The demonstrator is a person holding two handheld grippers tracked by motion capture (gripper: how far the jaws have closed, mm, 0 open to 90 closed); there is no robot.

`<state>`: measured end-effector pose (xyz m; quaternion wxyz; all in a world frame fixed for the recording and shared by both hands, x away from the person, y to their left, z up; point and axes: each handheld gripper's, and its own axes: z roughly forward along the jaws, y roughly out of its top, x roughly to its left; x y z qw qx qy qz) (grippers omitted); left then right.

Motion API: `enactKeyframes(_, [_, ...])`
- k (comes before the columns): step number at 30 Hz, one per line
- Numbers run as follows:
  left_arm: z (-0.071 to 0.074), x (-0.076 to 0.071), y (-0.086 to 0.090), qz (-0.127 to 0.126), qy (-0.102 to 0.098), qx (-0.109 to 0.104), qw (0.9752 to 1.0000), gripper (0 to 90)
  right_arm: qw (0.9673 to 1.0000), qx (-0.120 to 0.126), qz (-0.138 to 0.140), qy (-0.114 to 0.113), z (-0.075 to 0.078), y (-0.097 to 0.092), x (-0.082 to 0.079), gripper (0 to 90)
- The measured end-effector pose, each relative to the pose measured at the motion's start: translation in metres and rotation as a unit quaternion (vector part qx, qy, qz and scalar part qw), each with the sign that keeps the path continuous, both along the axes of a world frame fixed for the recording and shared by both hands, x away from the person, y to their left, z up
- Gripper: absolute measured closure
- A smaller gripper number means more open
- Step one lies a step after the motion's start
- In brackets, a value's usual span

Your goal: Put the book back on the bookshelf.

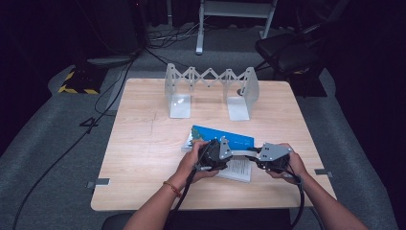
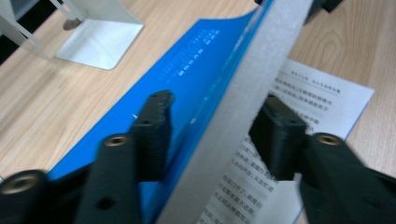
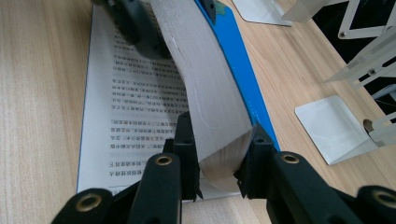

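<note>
High view showed a book [image 1: 225, 143] lying open near the table's [image 1: 143, 143] front, both grippers at it; left gripper view had the left gripper [image 2: 212, 133] straddling the page block, jaws not visibly pressing; right gripper view had the right gripper [image 3: 219, 156] clamped on that block.

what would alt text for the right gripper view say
The right gripper is clamped on a thick block of pages lifted from an open blue-covered book lying on a wooden table. A printed page lies flat beside it; a metal bookend stands behind.
</note>
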<state>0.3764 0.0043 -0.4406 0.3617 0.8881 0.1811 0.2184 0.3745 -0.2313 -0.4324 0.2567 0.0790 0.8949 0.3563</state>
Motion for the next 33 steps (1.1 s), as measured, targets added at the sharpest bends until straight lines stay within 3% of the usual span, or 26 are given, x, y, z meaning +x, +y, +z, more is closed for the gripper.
enactKeyframes(8, [-0.002, -0.001, 0.001, -0.026, -0.017, 0.013, 0.9994, 64.1, 0.9999, -0.002, -0.01, 0.002, 0.002, 0.004, -0.001, 71.3])
enactKeyframes(10, [-0.003, 0.002, 0.006, -0.036, -0.012, -0.001, 0.9993, 67.1, 0.9999, 0.008, -0.013, 0.007, 0.004, 0.004, 0.0, 68.3])
enactKeyframes(15, [-0.005, 0.003, 0.012, -0.035, -0.019, -0.026, 0.9989, 70.2, 0.9978, 0.061, -0.021, 0.016, 0.008, 0.0, 0.005, 56.6])
enactKeyframes(16, [-0.004, 0.005, 0.016, -0.032, -0.016, -0.042, 0.9985, 71.8, 0.9958, 0.084, -0.032, 0.015, 0.01, -0.006, 0.007, 47.2])
enactKeyframes(18, [-0.003, 0.006, 0.019, -0.031, -0.015, -0.053, 0.998, 72.4, 0.9947, 0.094, -0.039, 0.016, 0.01, -0.015, 0.011, 44.4])
enactKeyframes(19, [0.0, 0.007, 0.025, -0.029, -0.015, -0.073, 0.9968, 72.6, 0.9937, 0.101, -0.045, 0.017, 0.01, -0.021, 0.014, 42.7])
enactKeyframes(20, [0.0, 0.007, 0.025, -0.029, -0.015, -0.073, 0.9968, 72.7, 0.9927, 0.104, -0.058, 0.022, 0.009, -0.027, 0.018, 40.3])
enactKeyframes(21, [0.003, 0.008, 0.03, -0.026, -0.01, -0.09, 0.9956, 73.0, 0.9921, 0.102, -0.069, 0.026, 0.007, -0.034, 0.024, 39.5])
enactKeyframes(24, [0.005, 0.01, 0.036, -0.02, -0.008, -0.109, 0.9938, 73.4, 0.9877, 0.107, -0.1, 0.053, -0.002, -0.048, 0.038, 37.9])
enactKeyframes(25, [0.005, 0.01, 0.036, -0.02, -0.008, -0.109, 0.9938, 73.4, 0.9877, 0.107, -0.1, 0.053, -0.002, -0.048, 0.038, 37.9])
enactKeyframes(28, [0.007, 0.011, 0.044, -0.018, -0.006, -0.133, 0.9909, 73.5, 0.9869, 0.075, -0.114, 0.086, -0.015, -0.051, 0.055, 36.1])
enactKeyframes(30, [0.009, 0.012, 0.048, -0.016, 0.0, -0.144, 0.9894, 73.7, 0.9882, 0.047, -0.118, 0.085, -0.024, -0.049, 0.065, 35.7])
enactKeyframes(33, [0.011, 0.013, 0.054, -0.013, 0.002, -0.157, 0.9875, 73.7, 0.9829, 0.064, -0.123, 0.121, -0.036, -0.049, 0.078, 35.5])
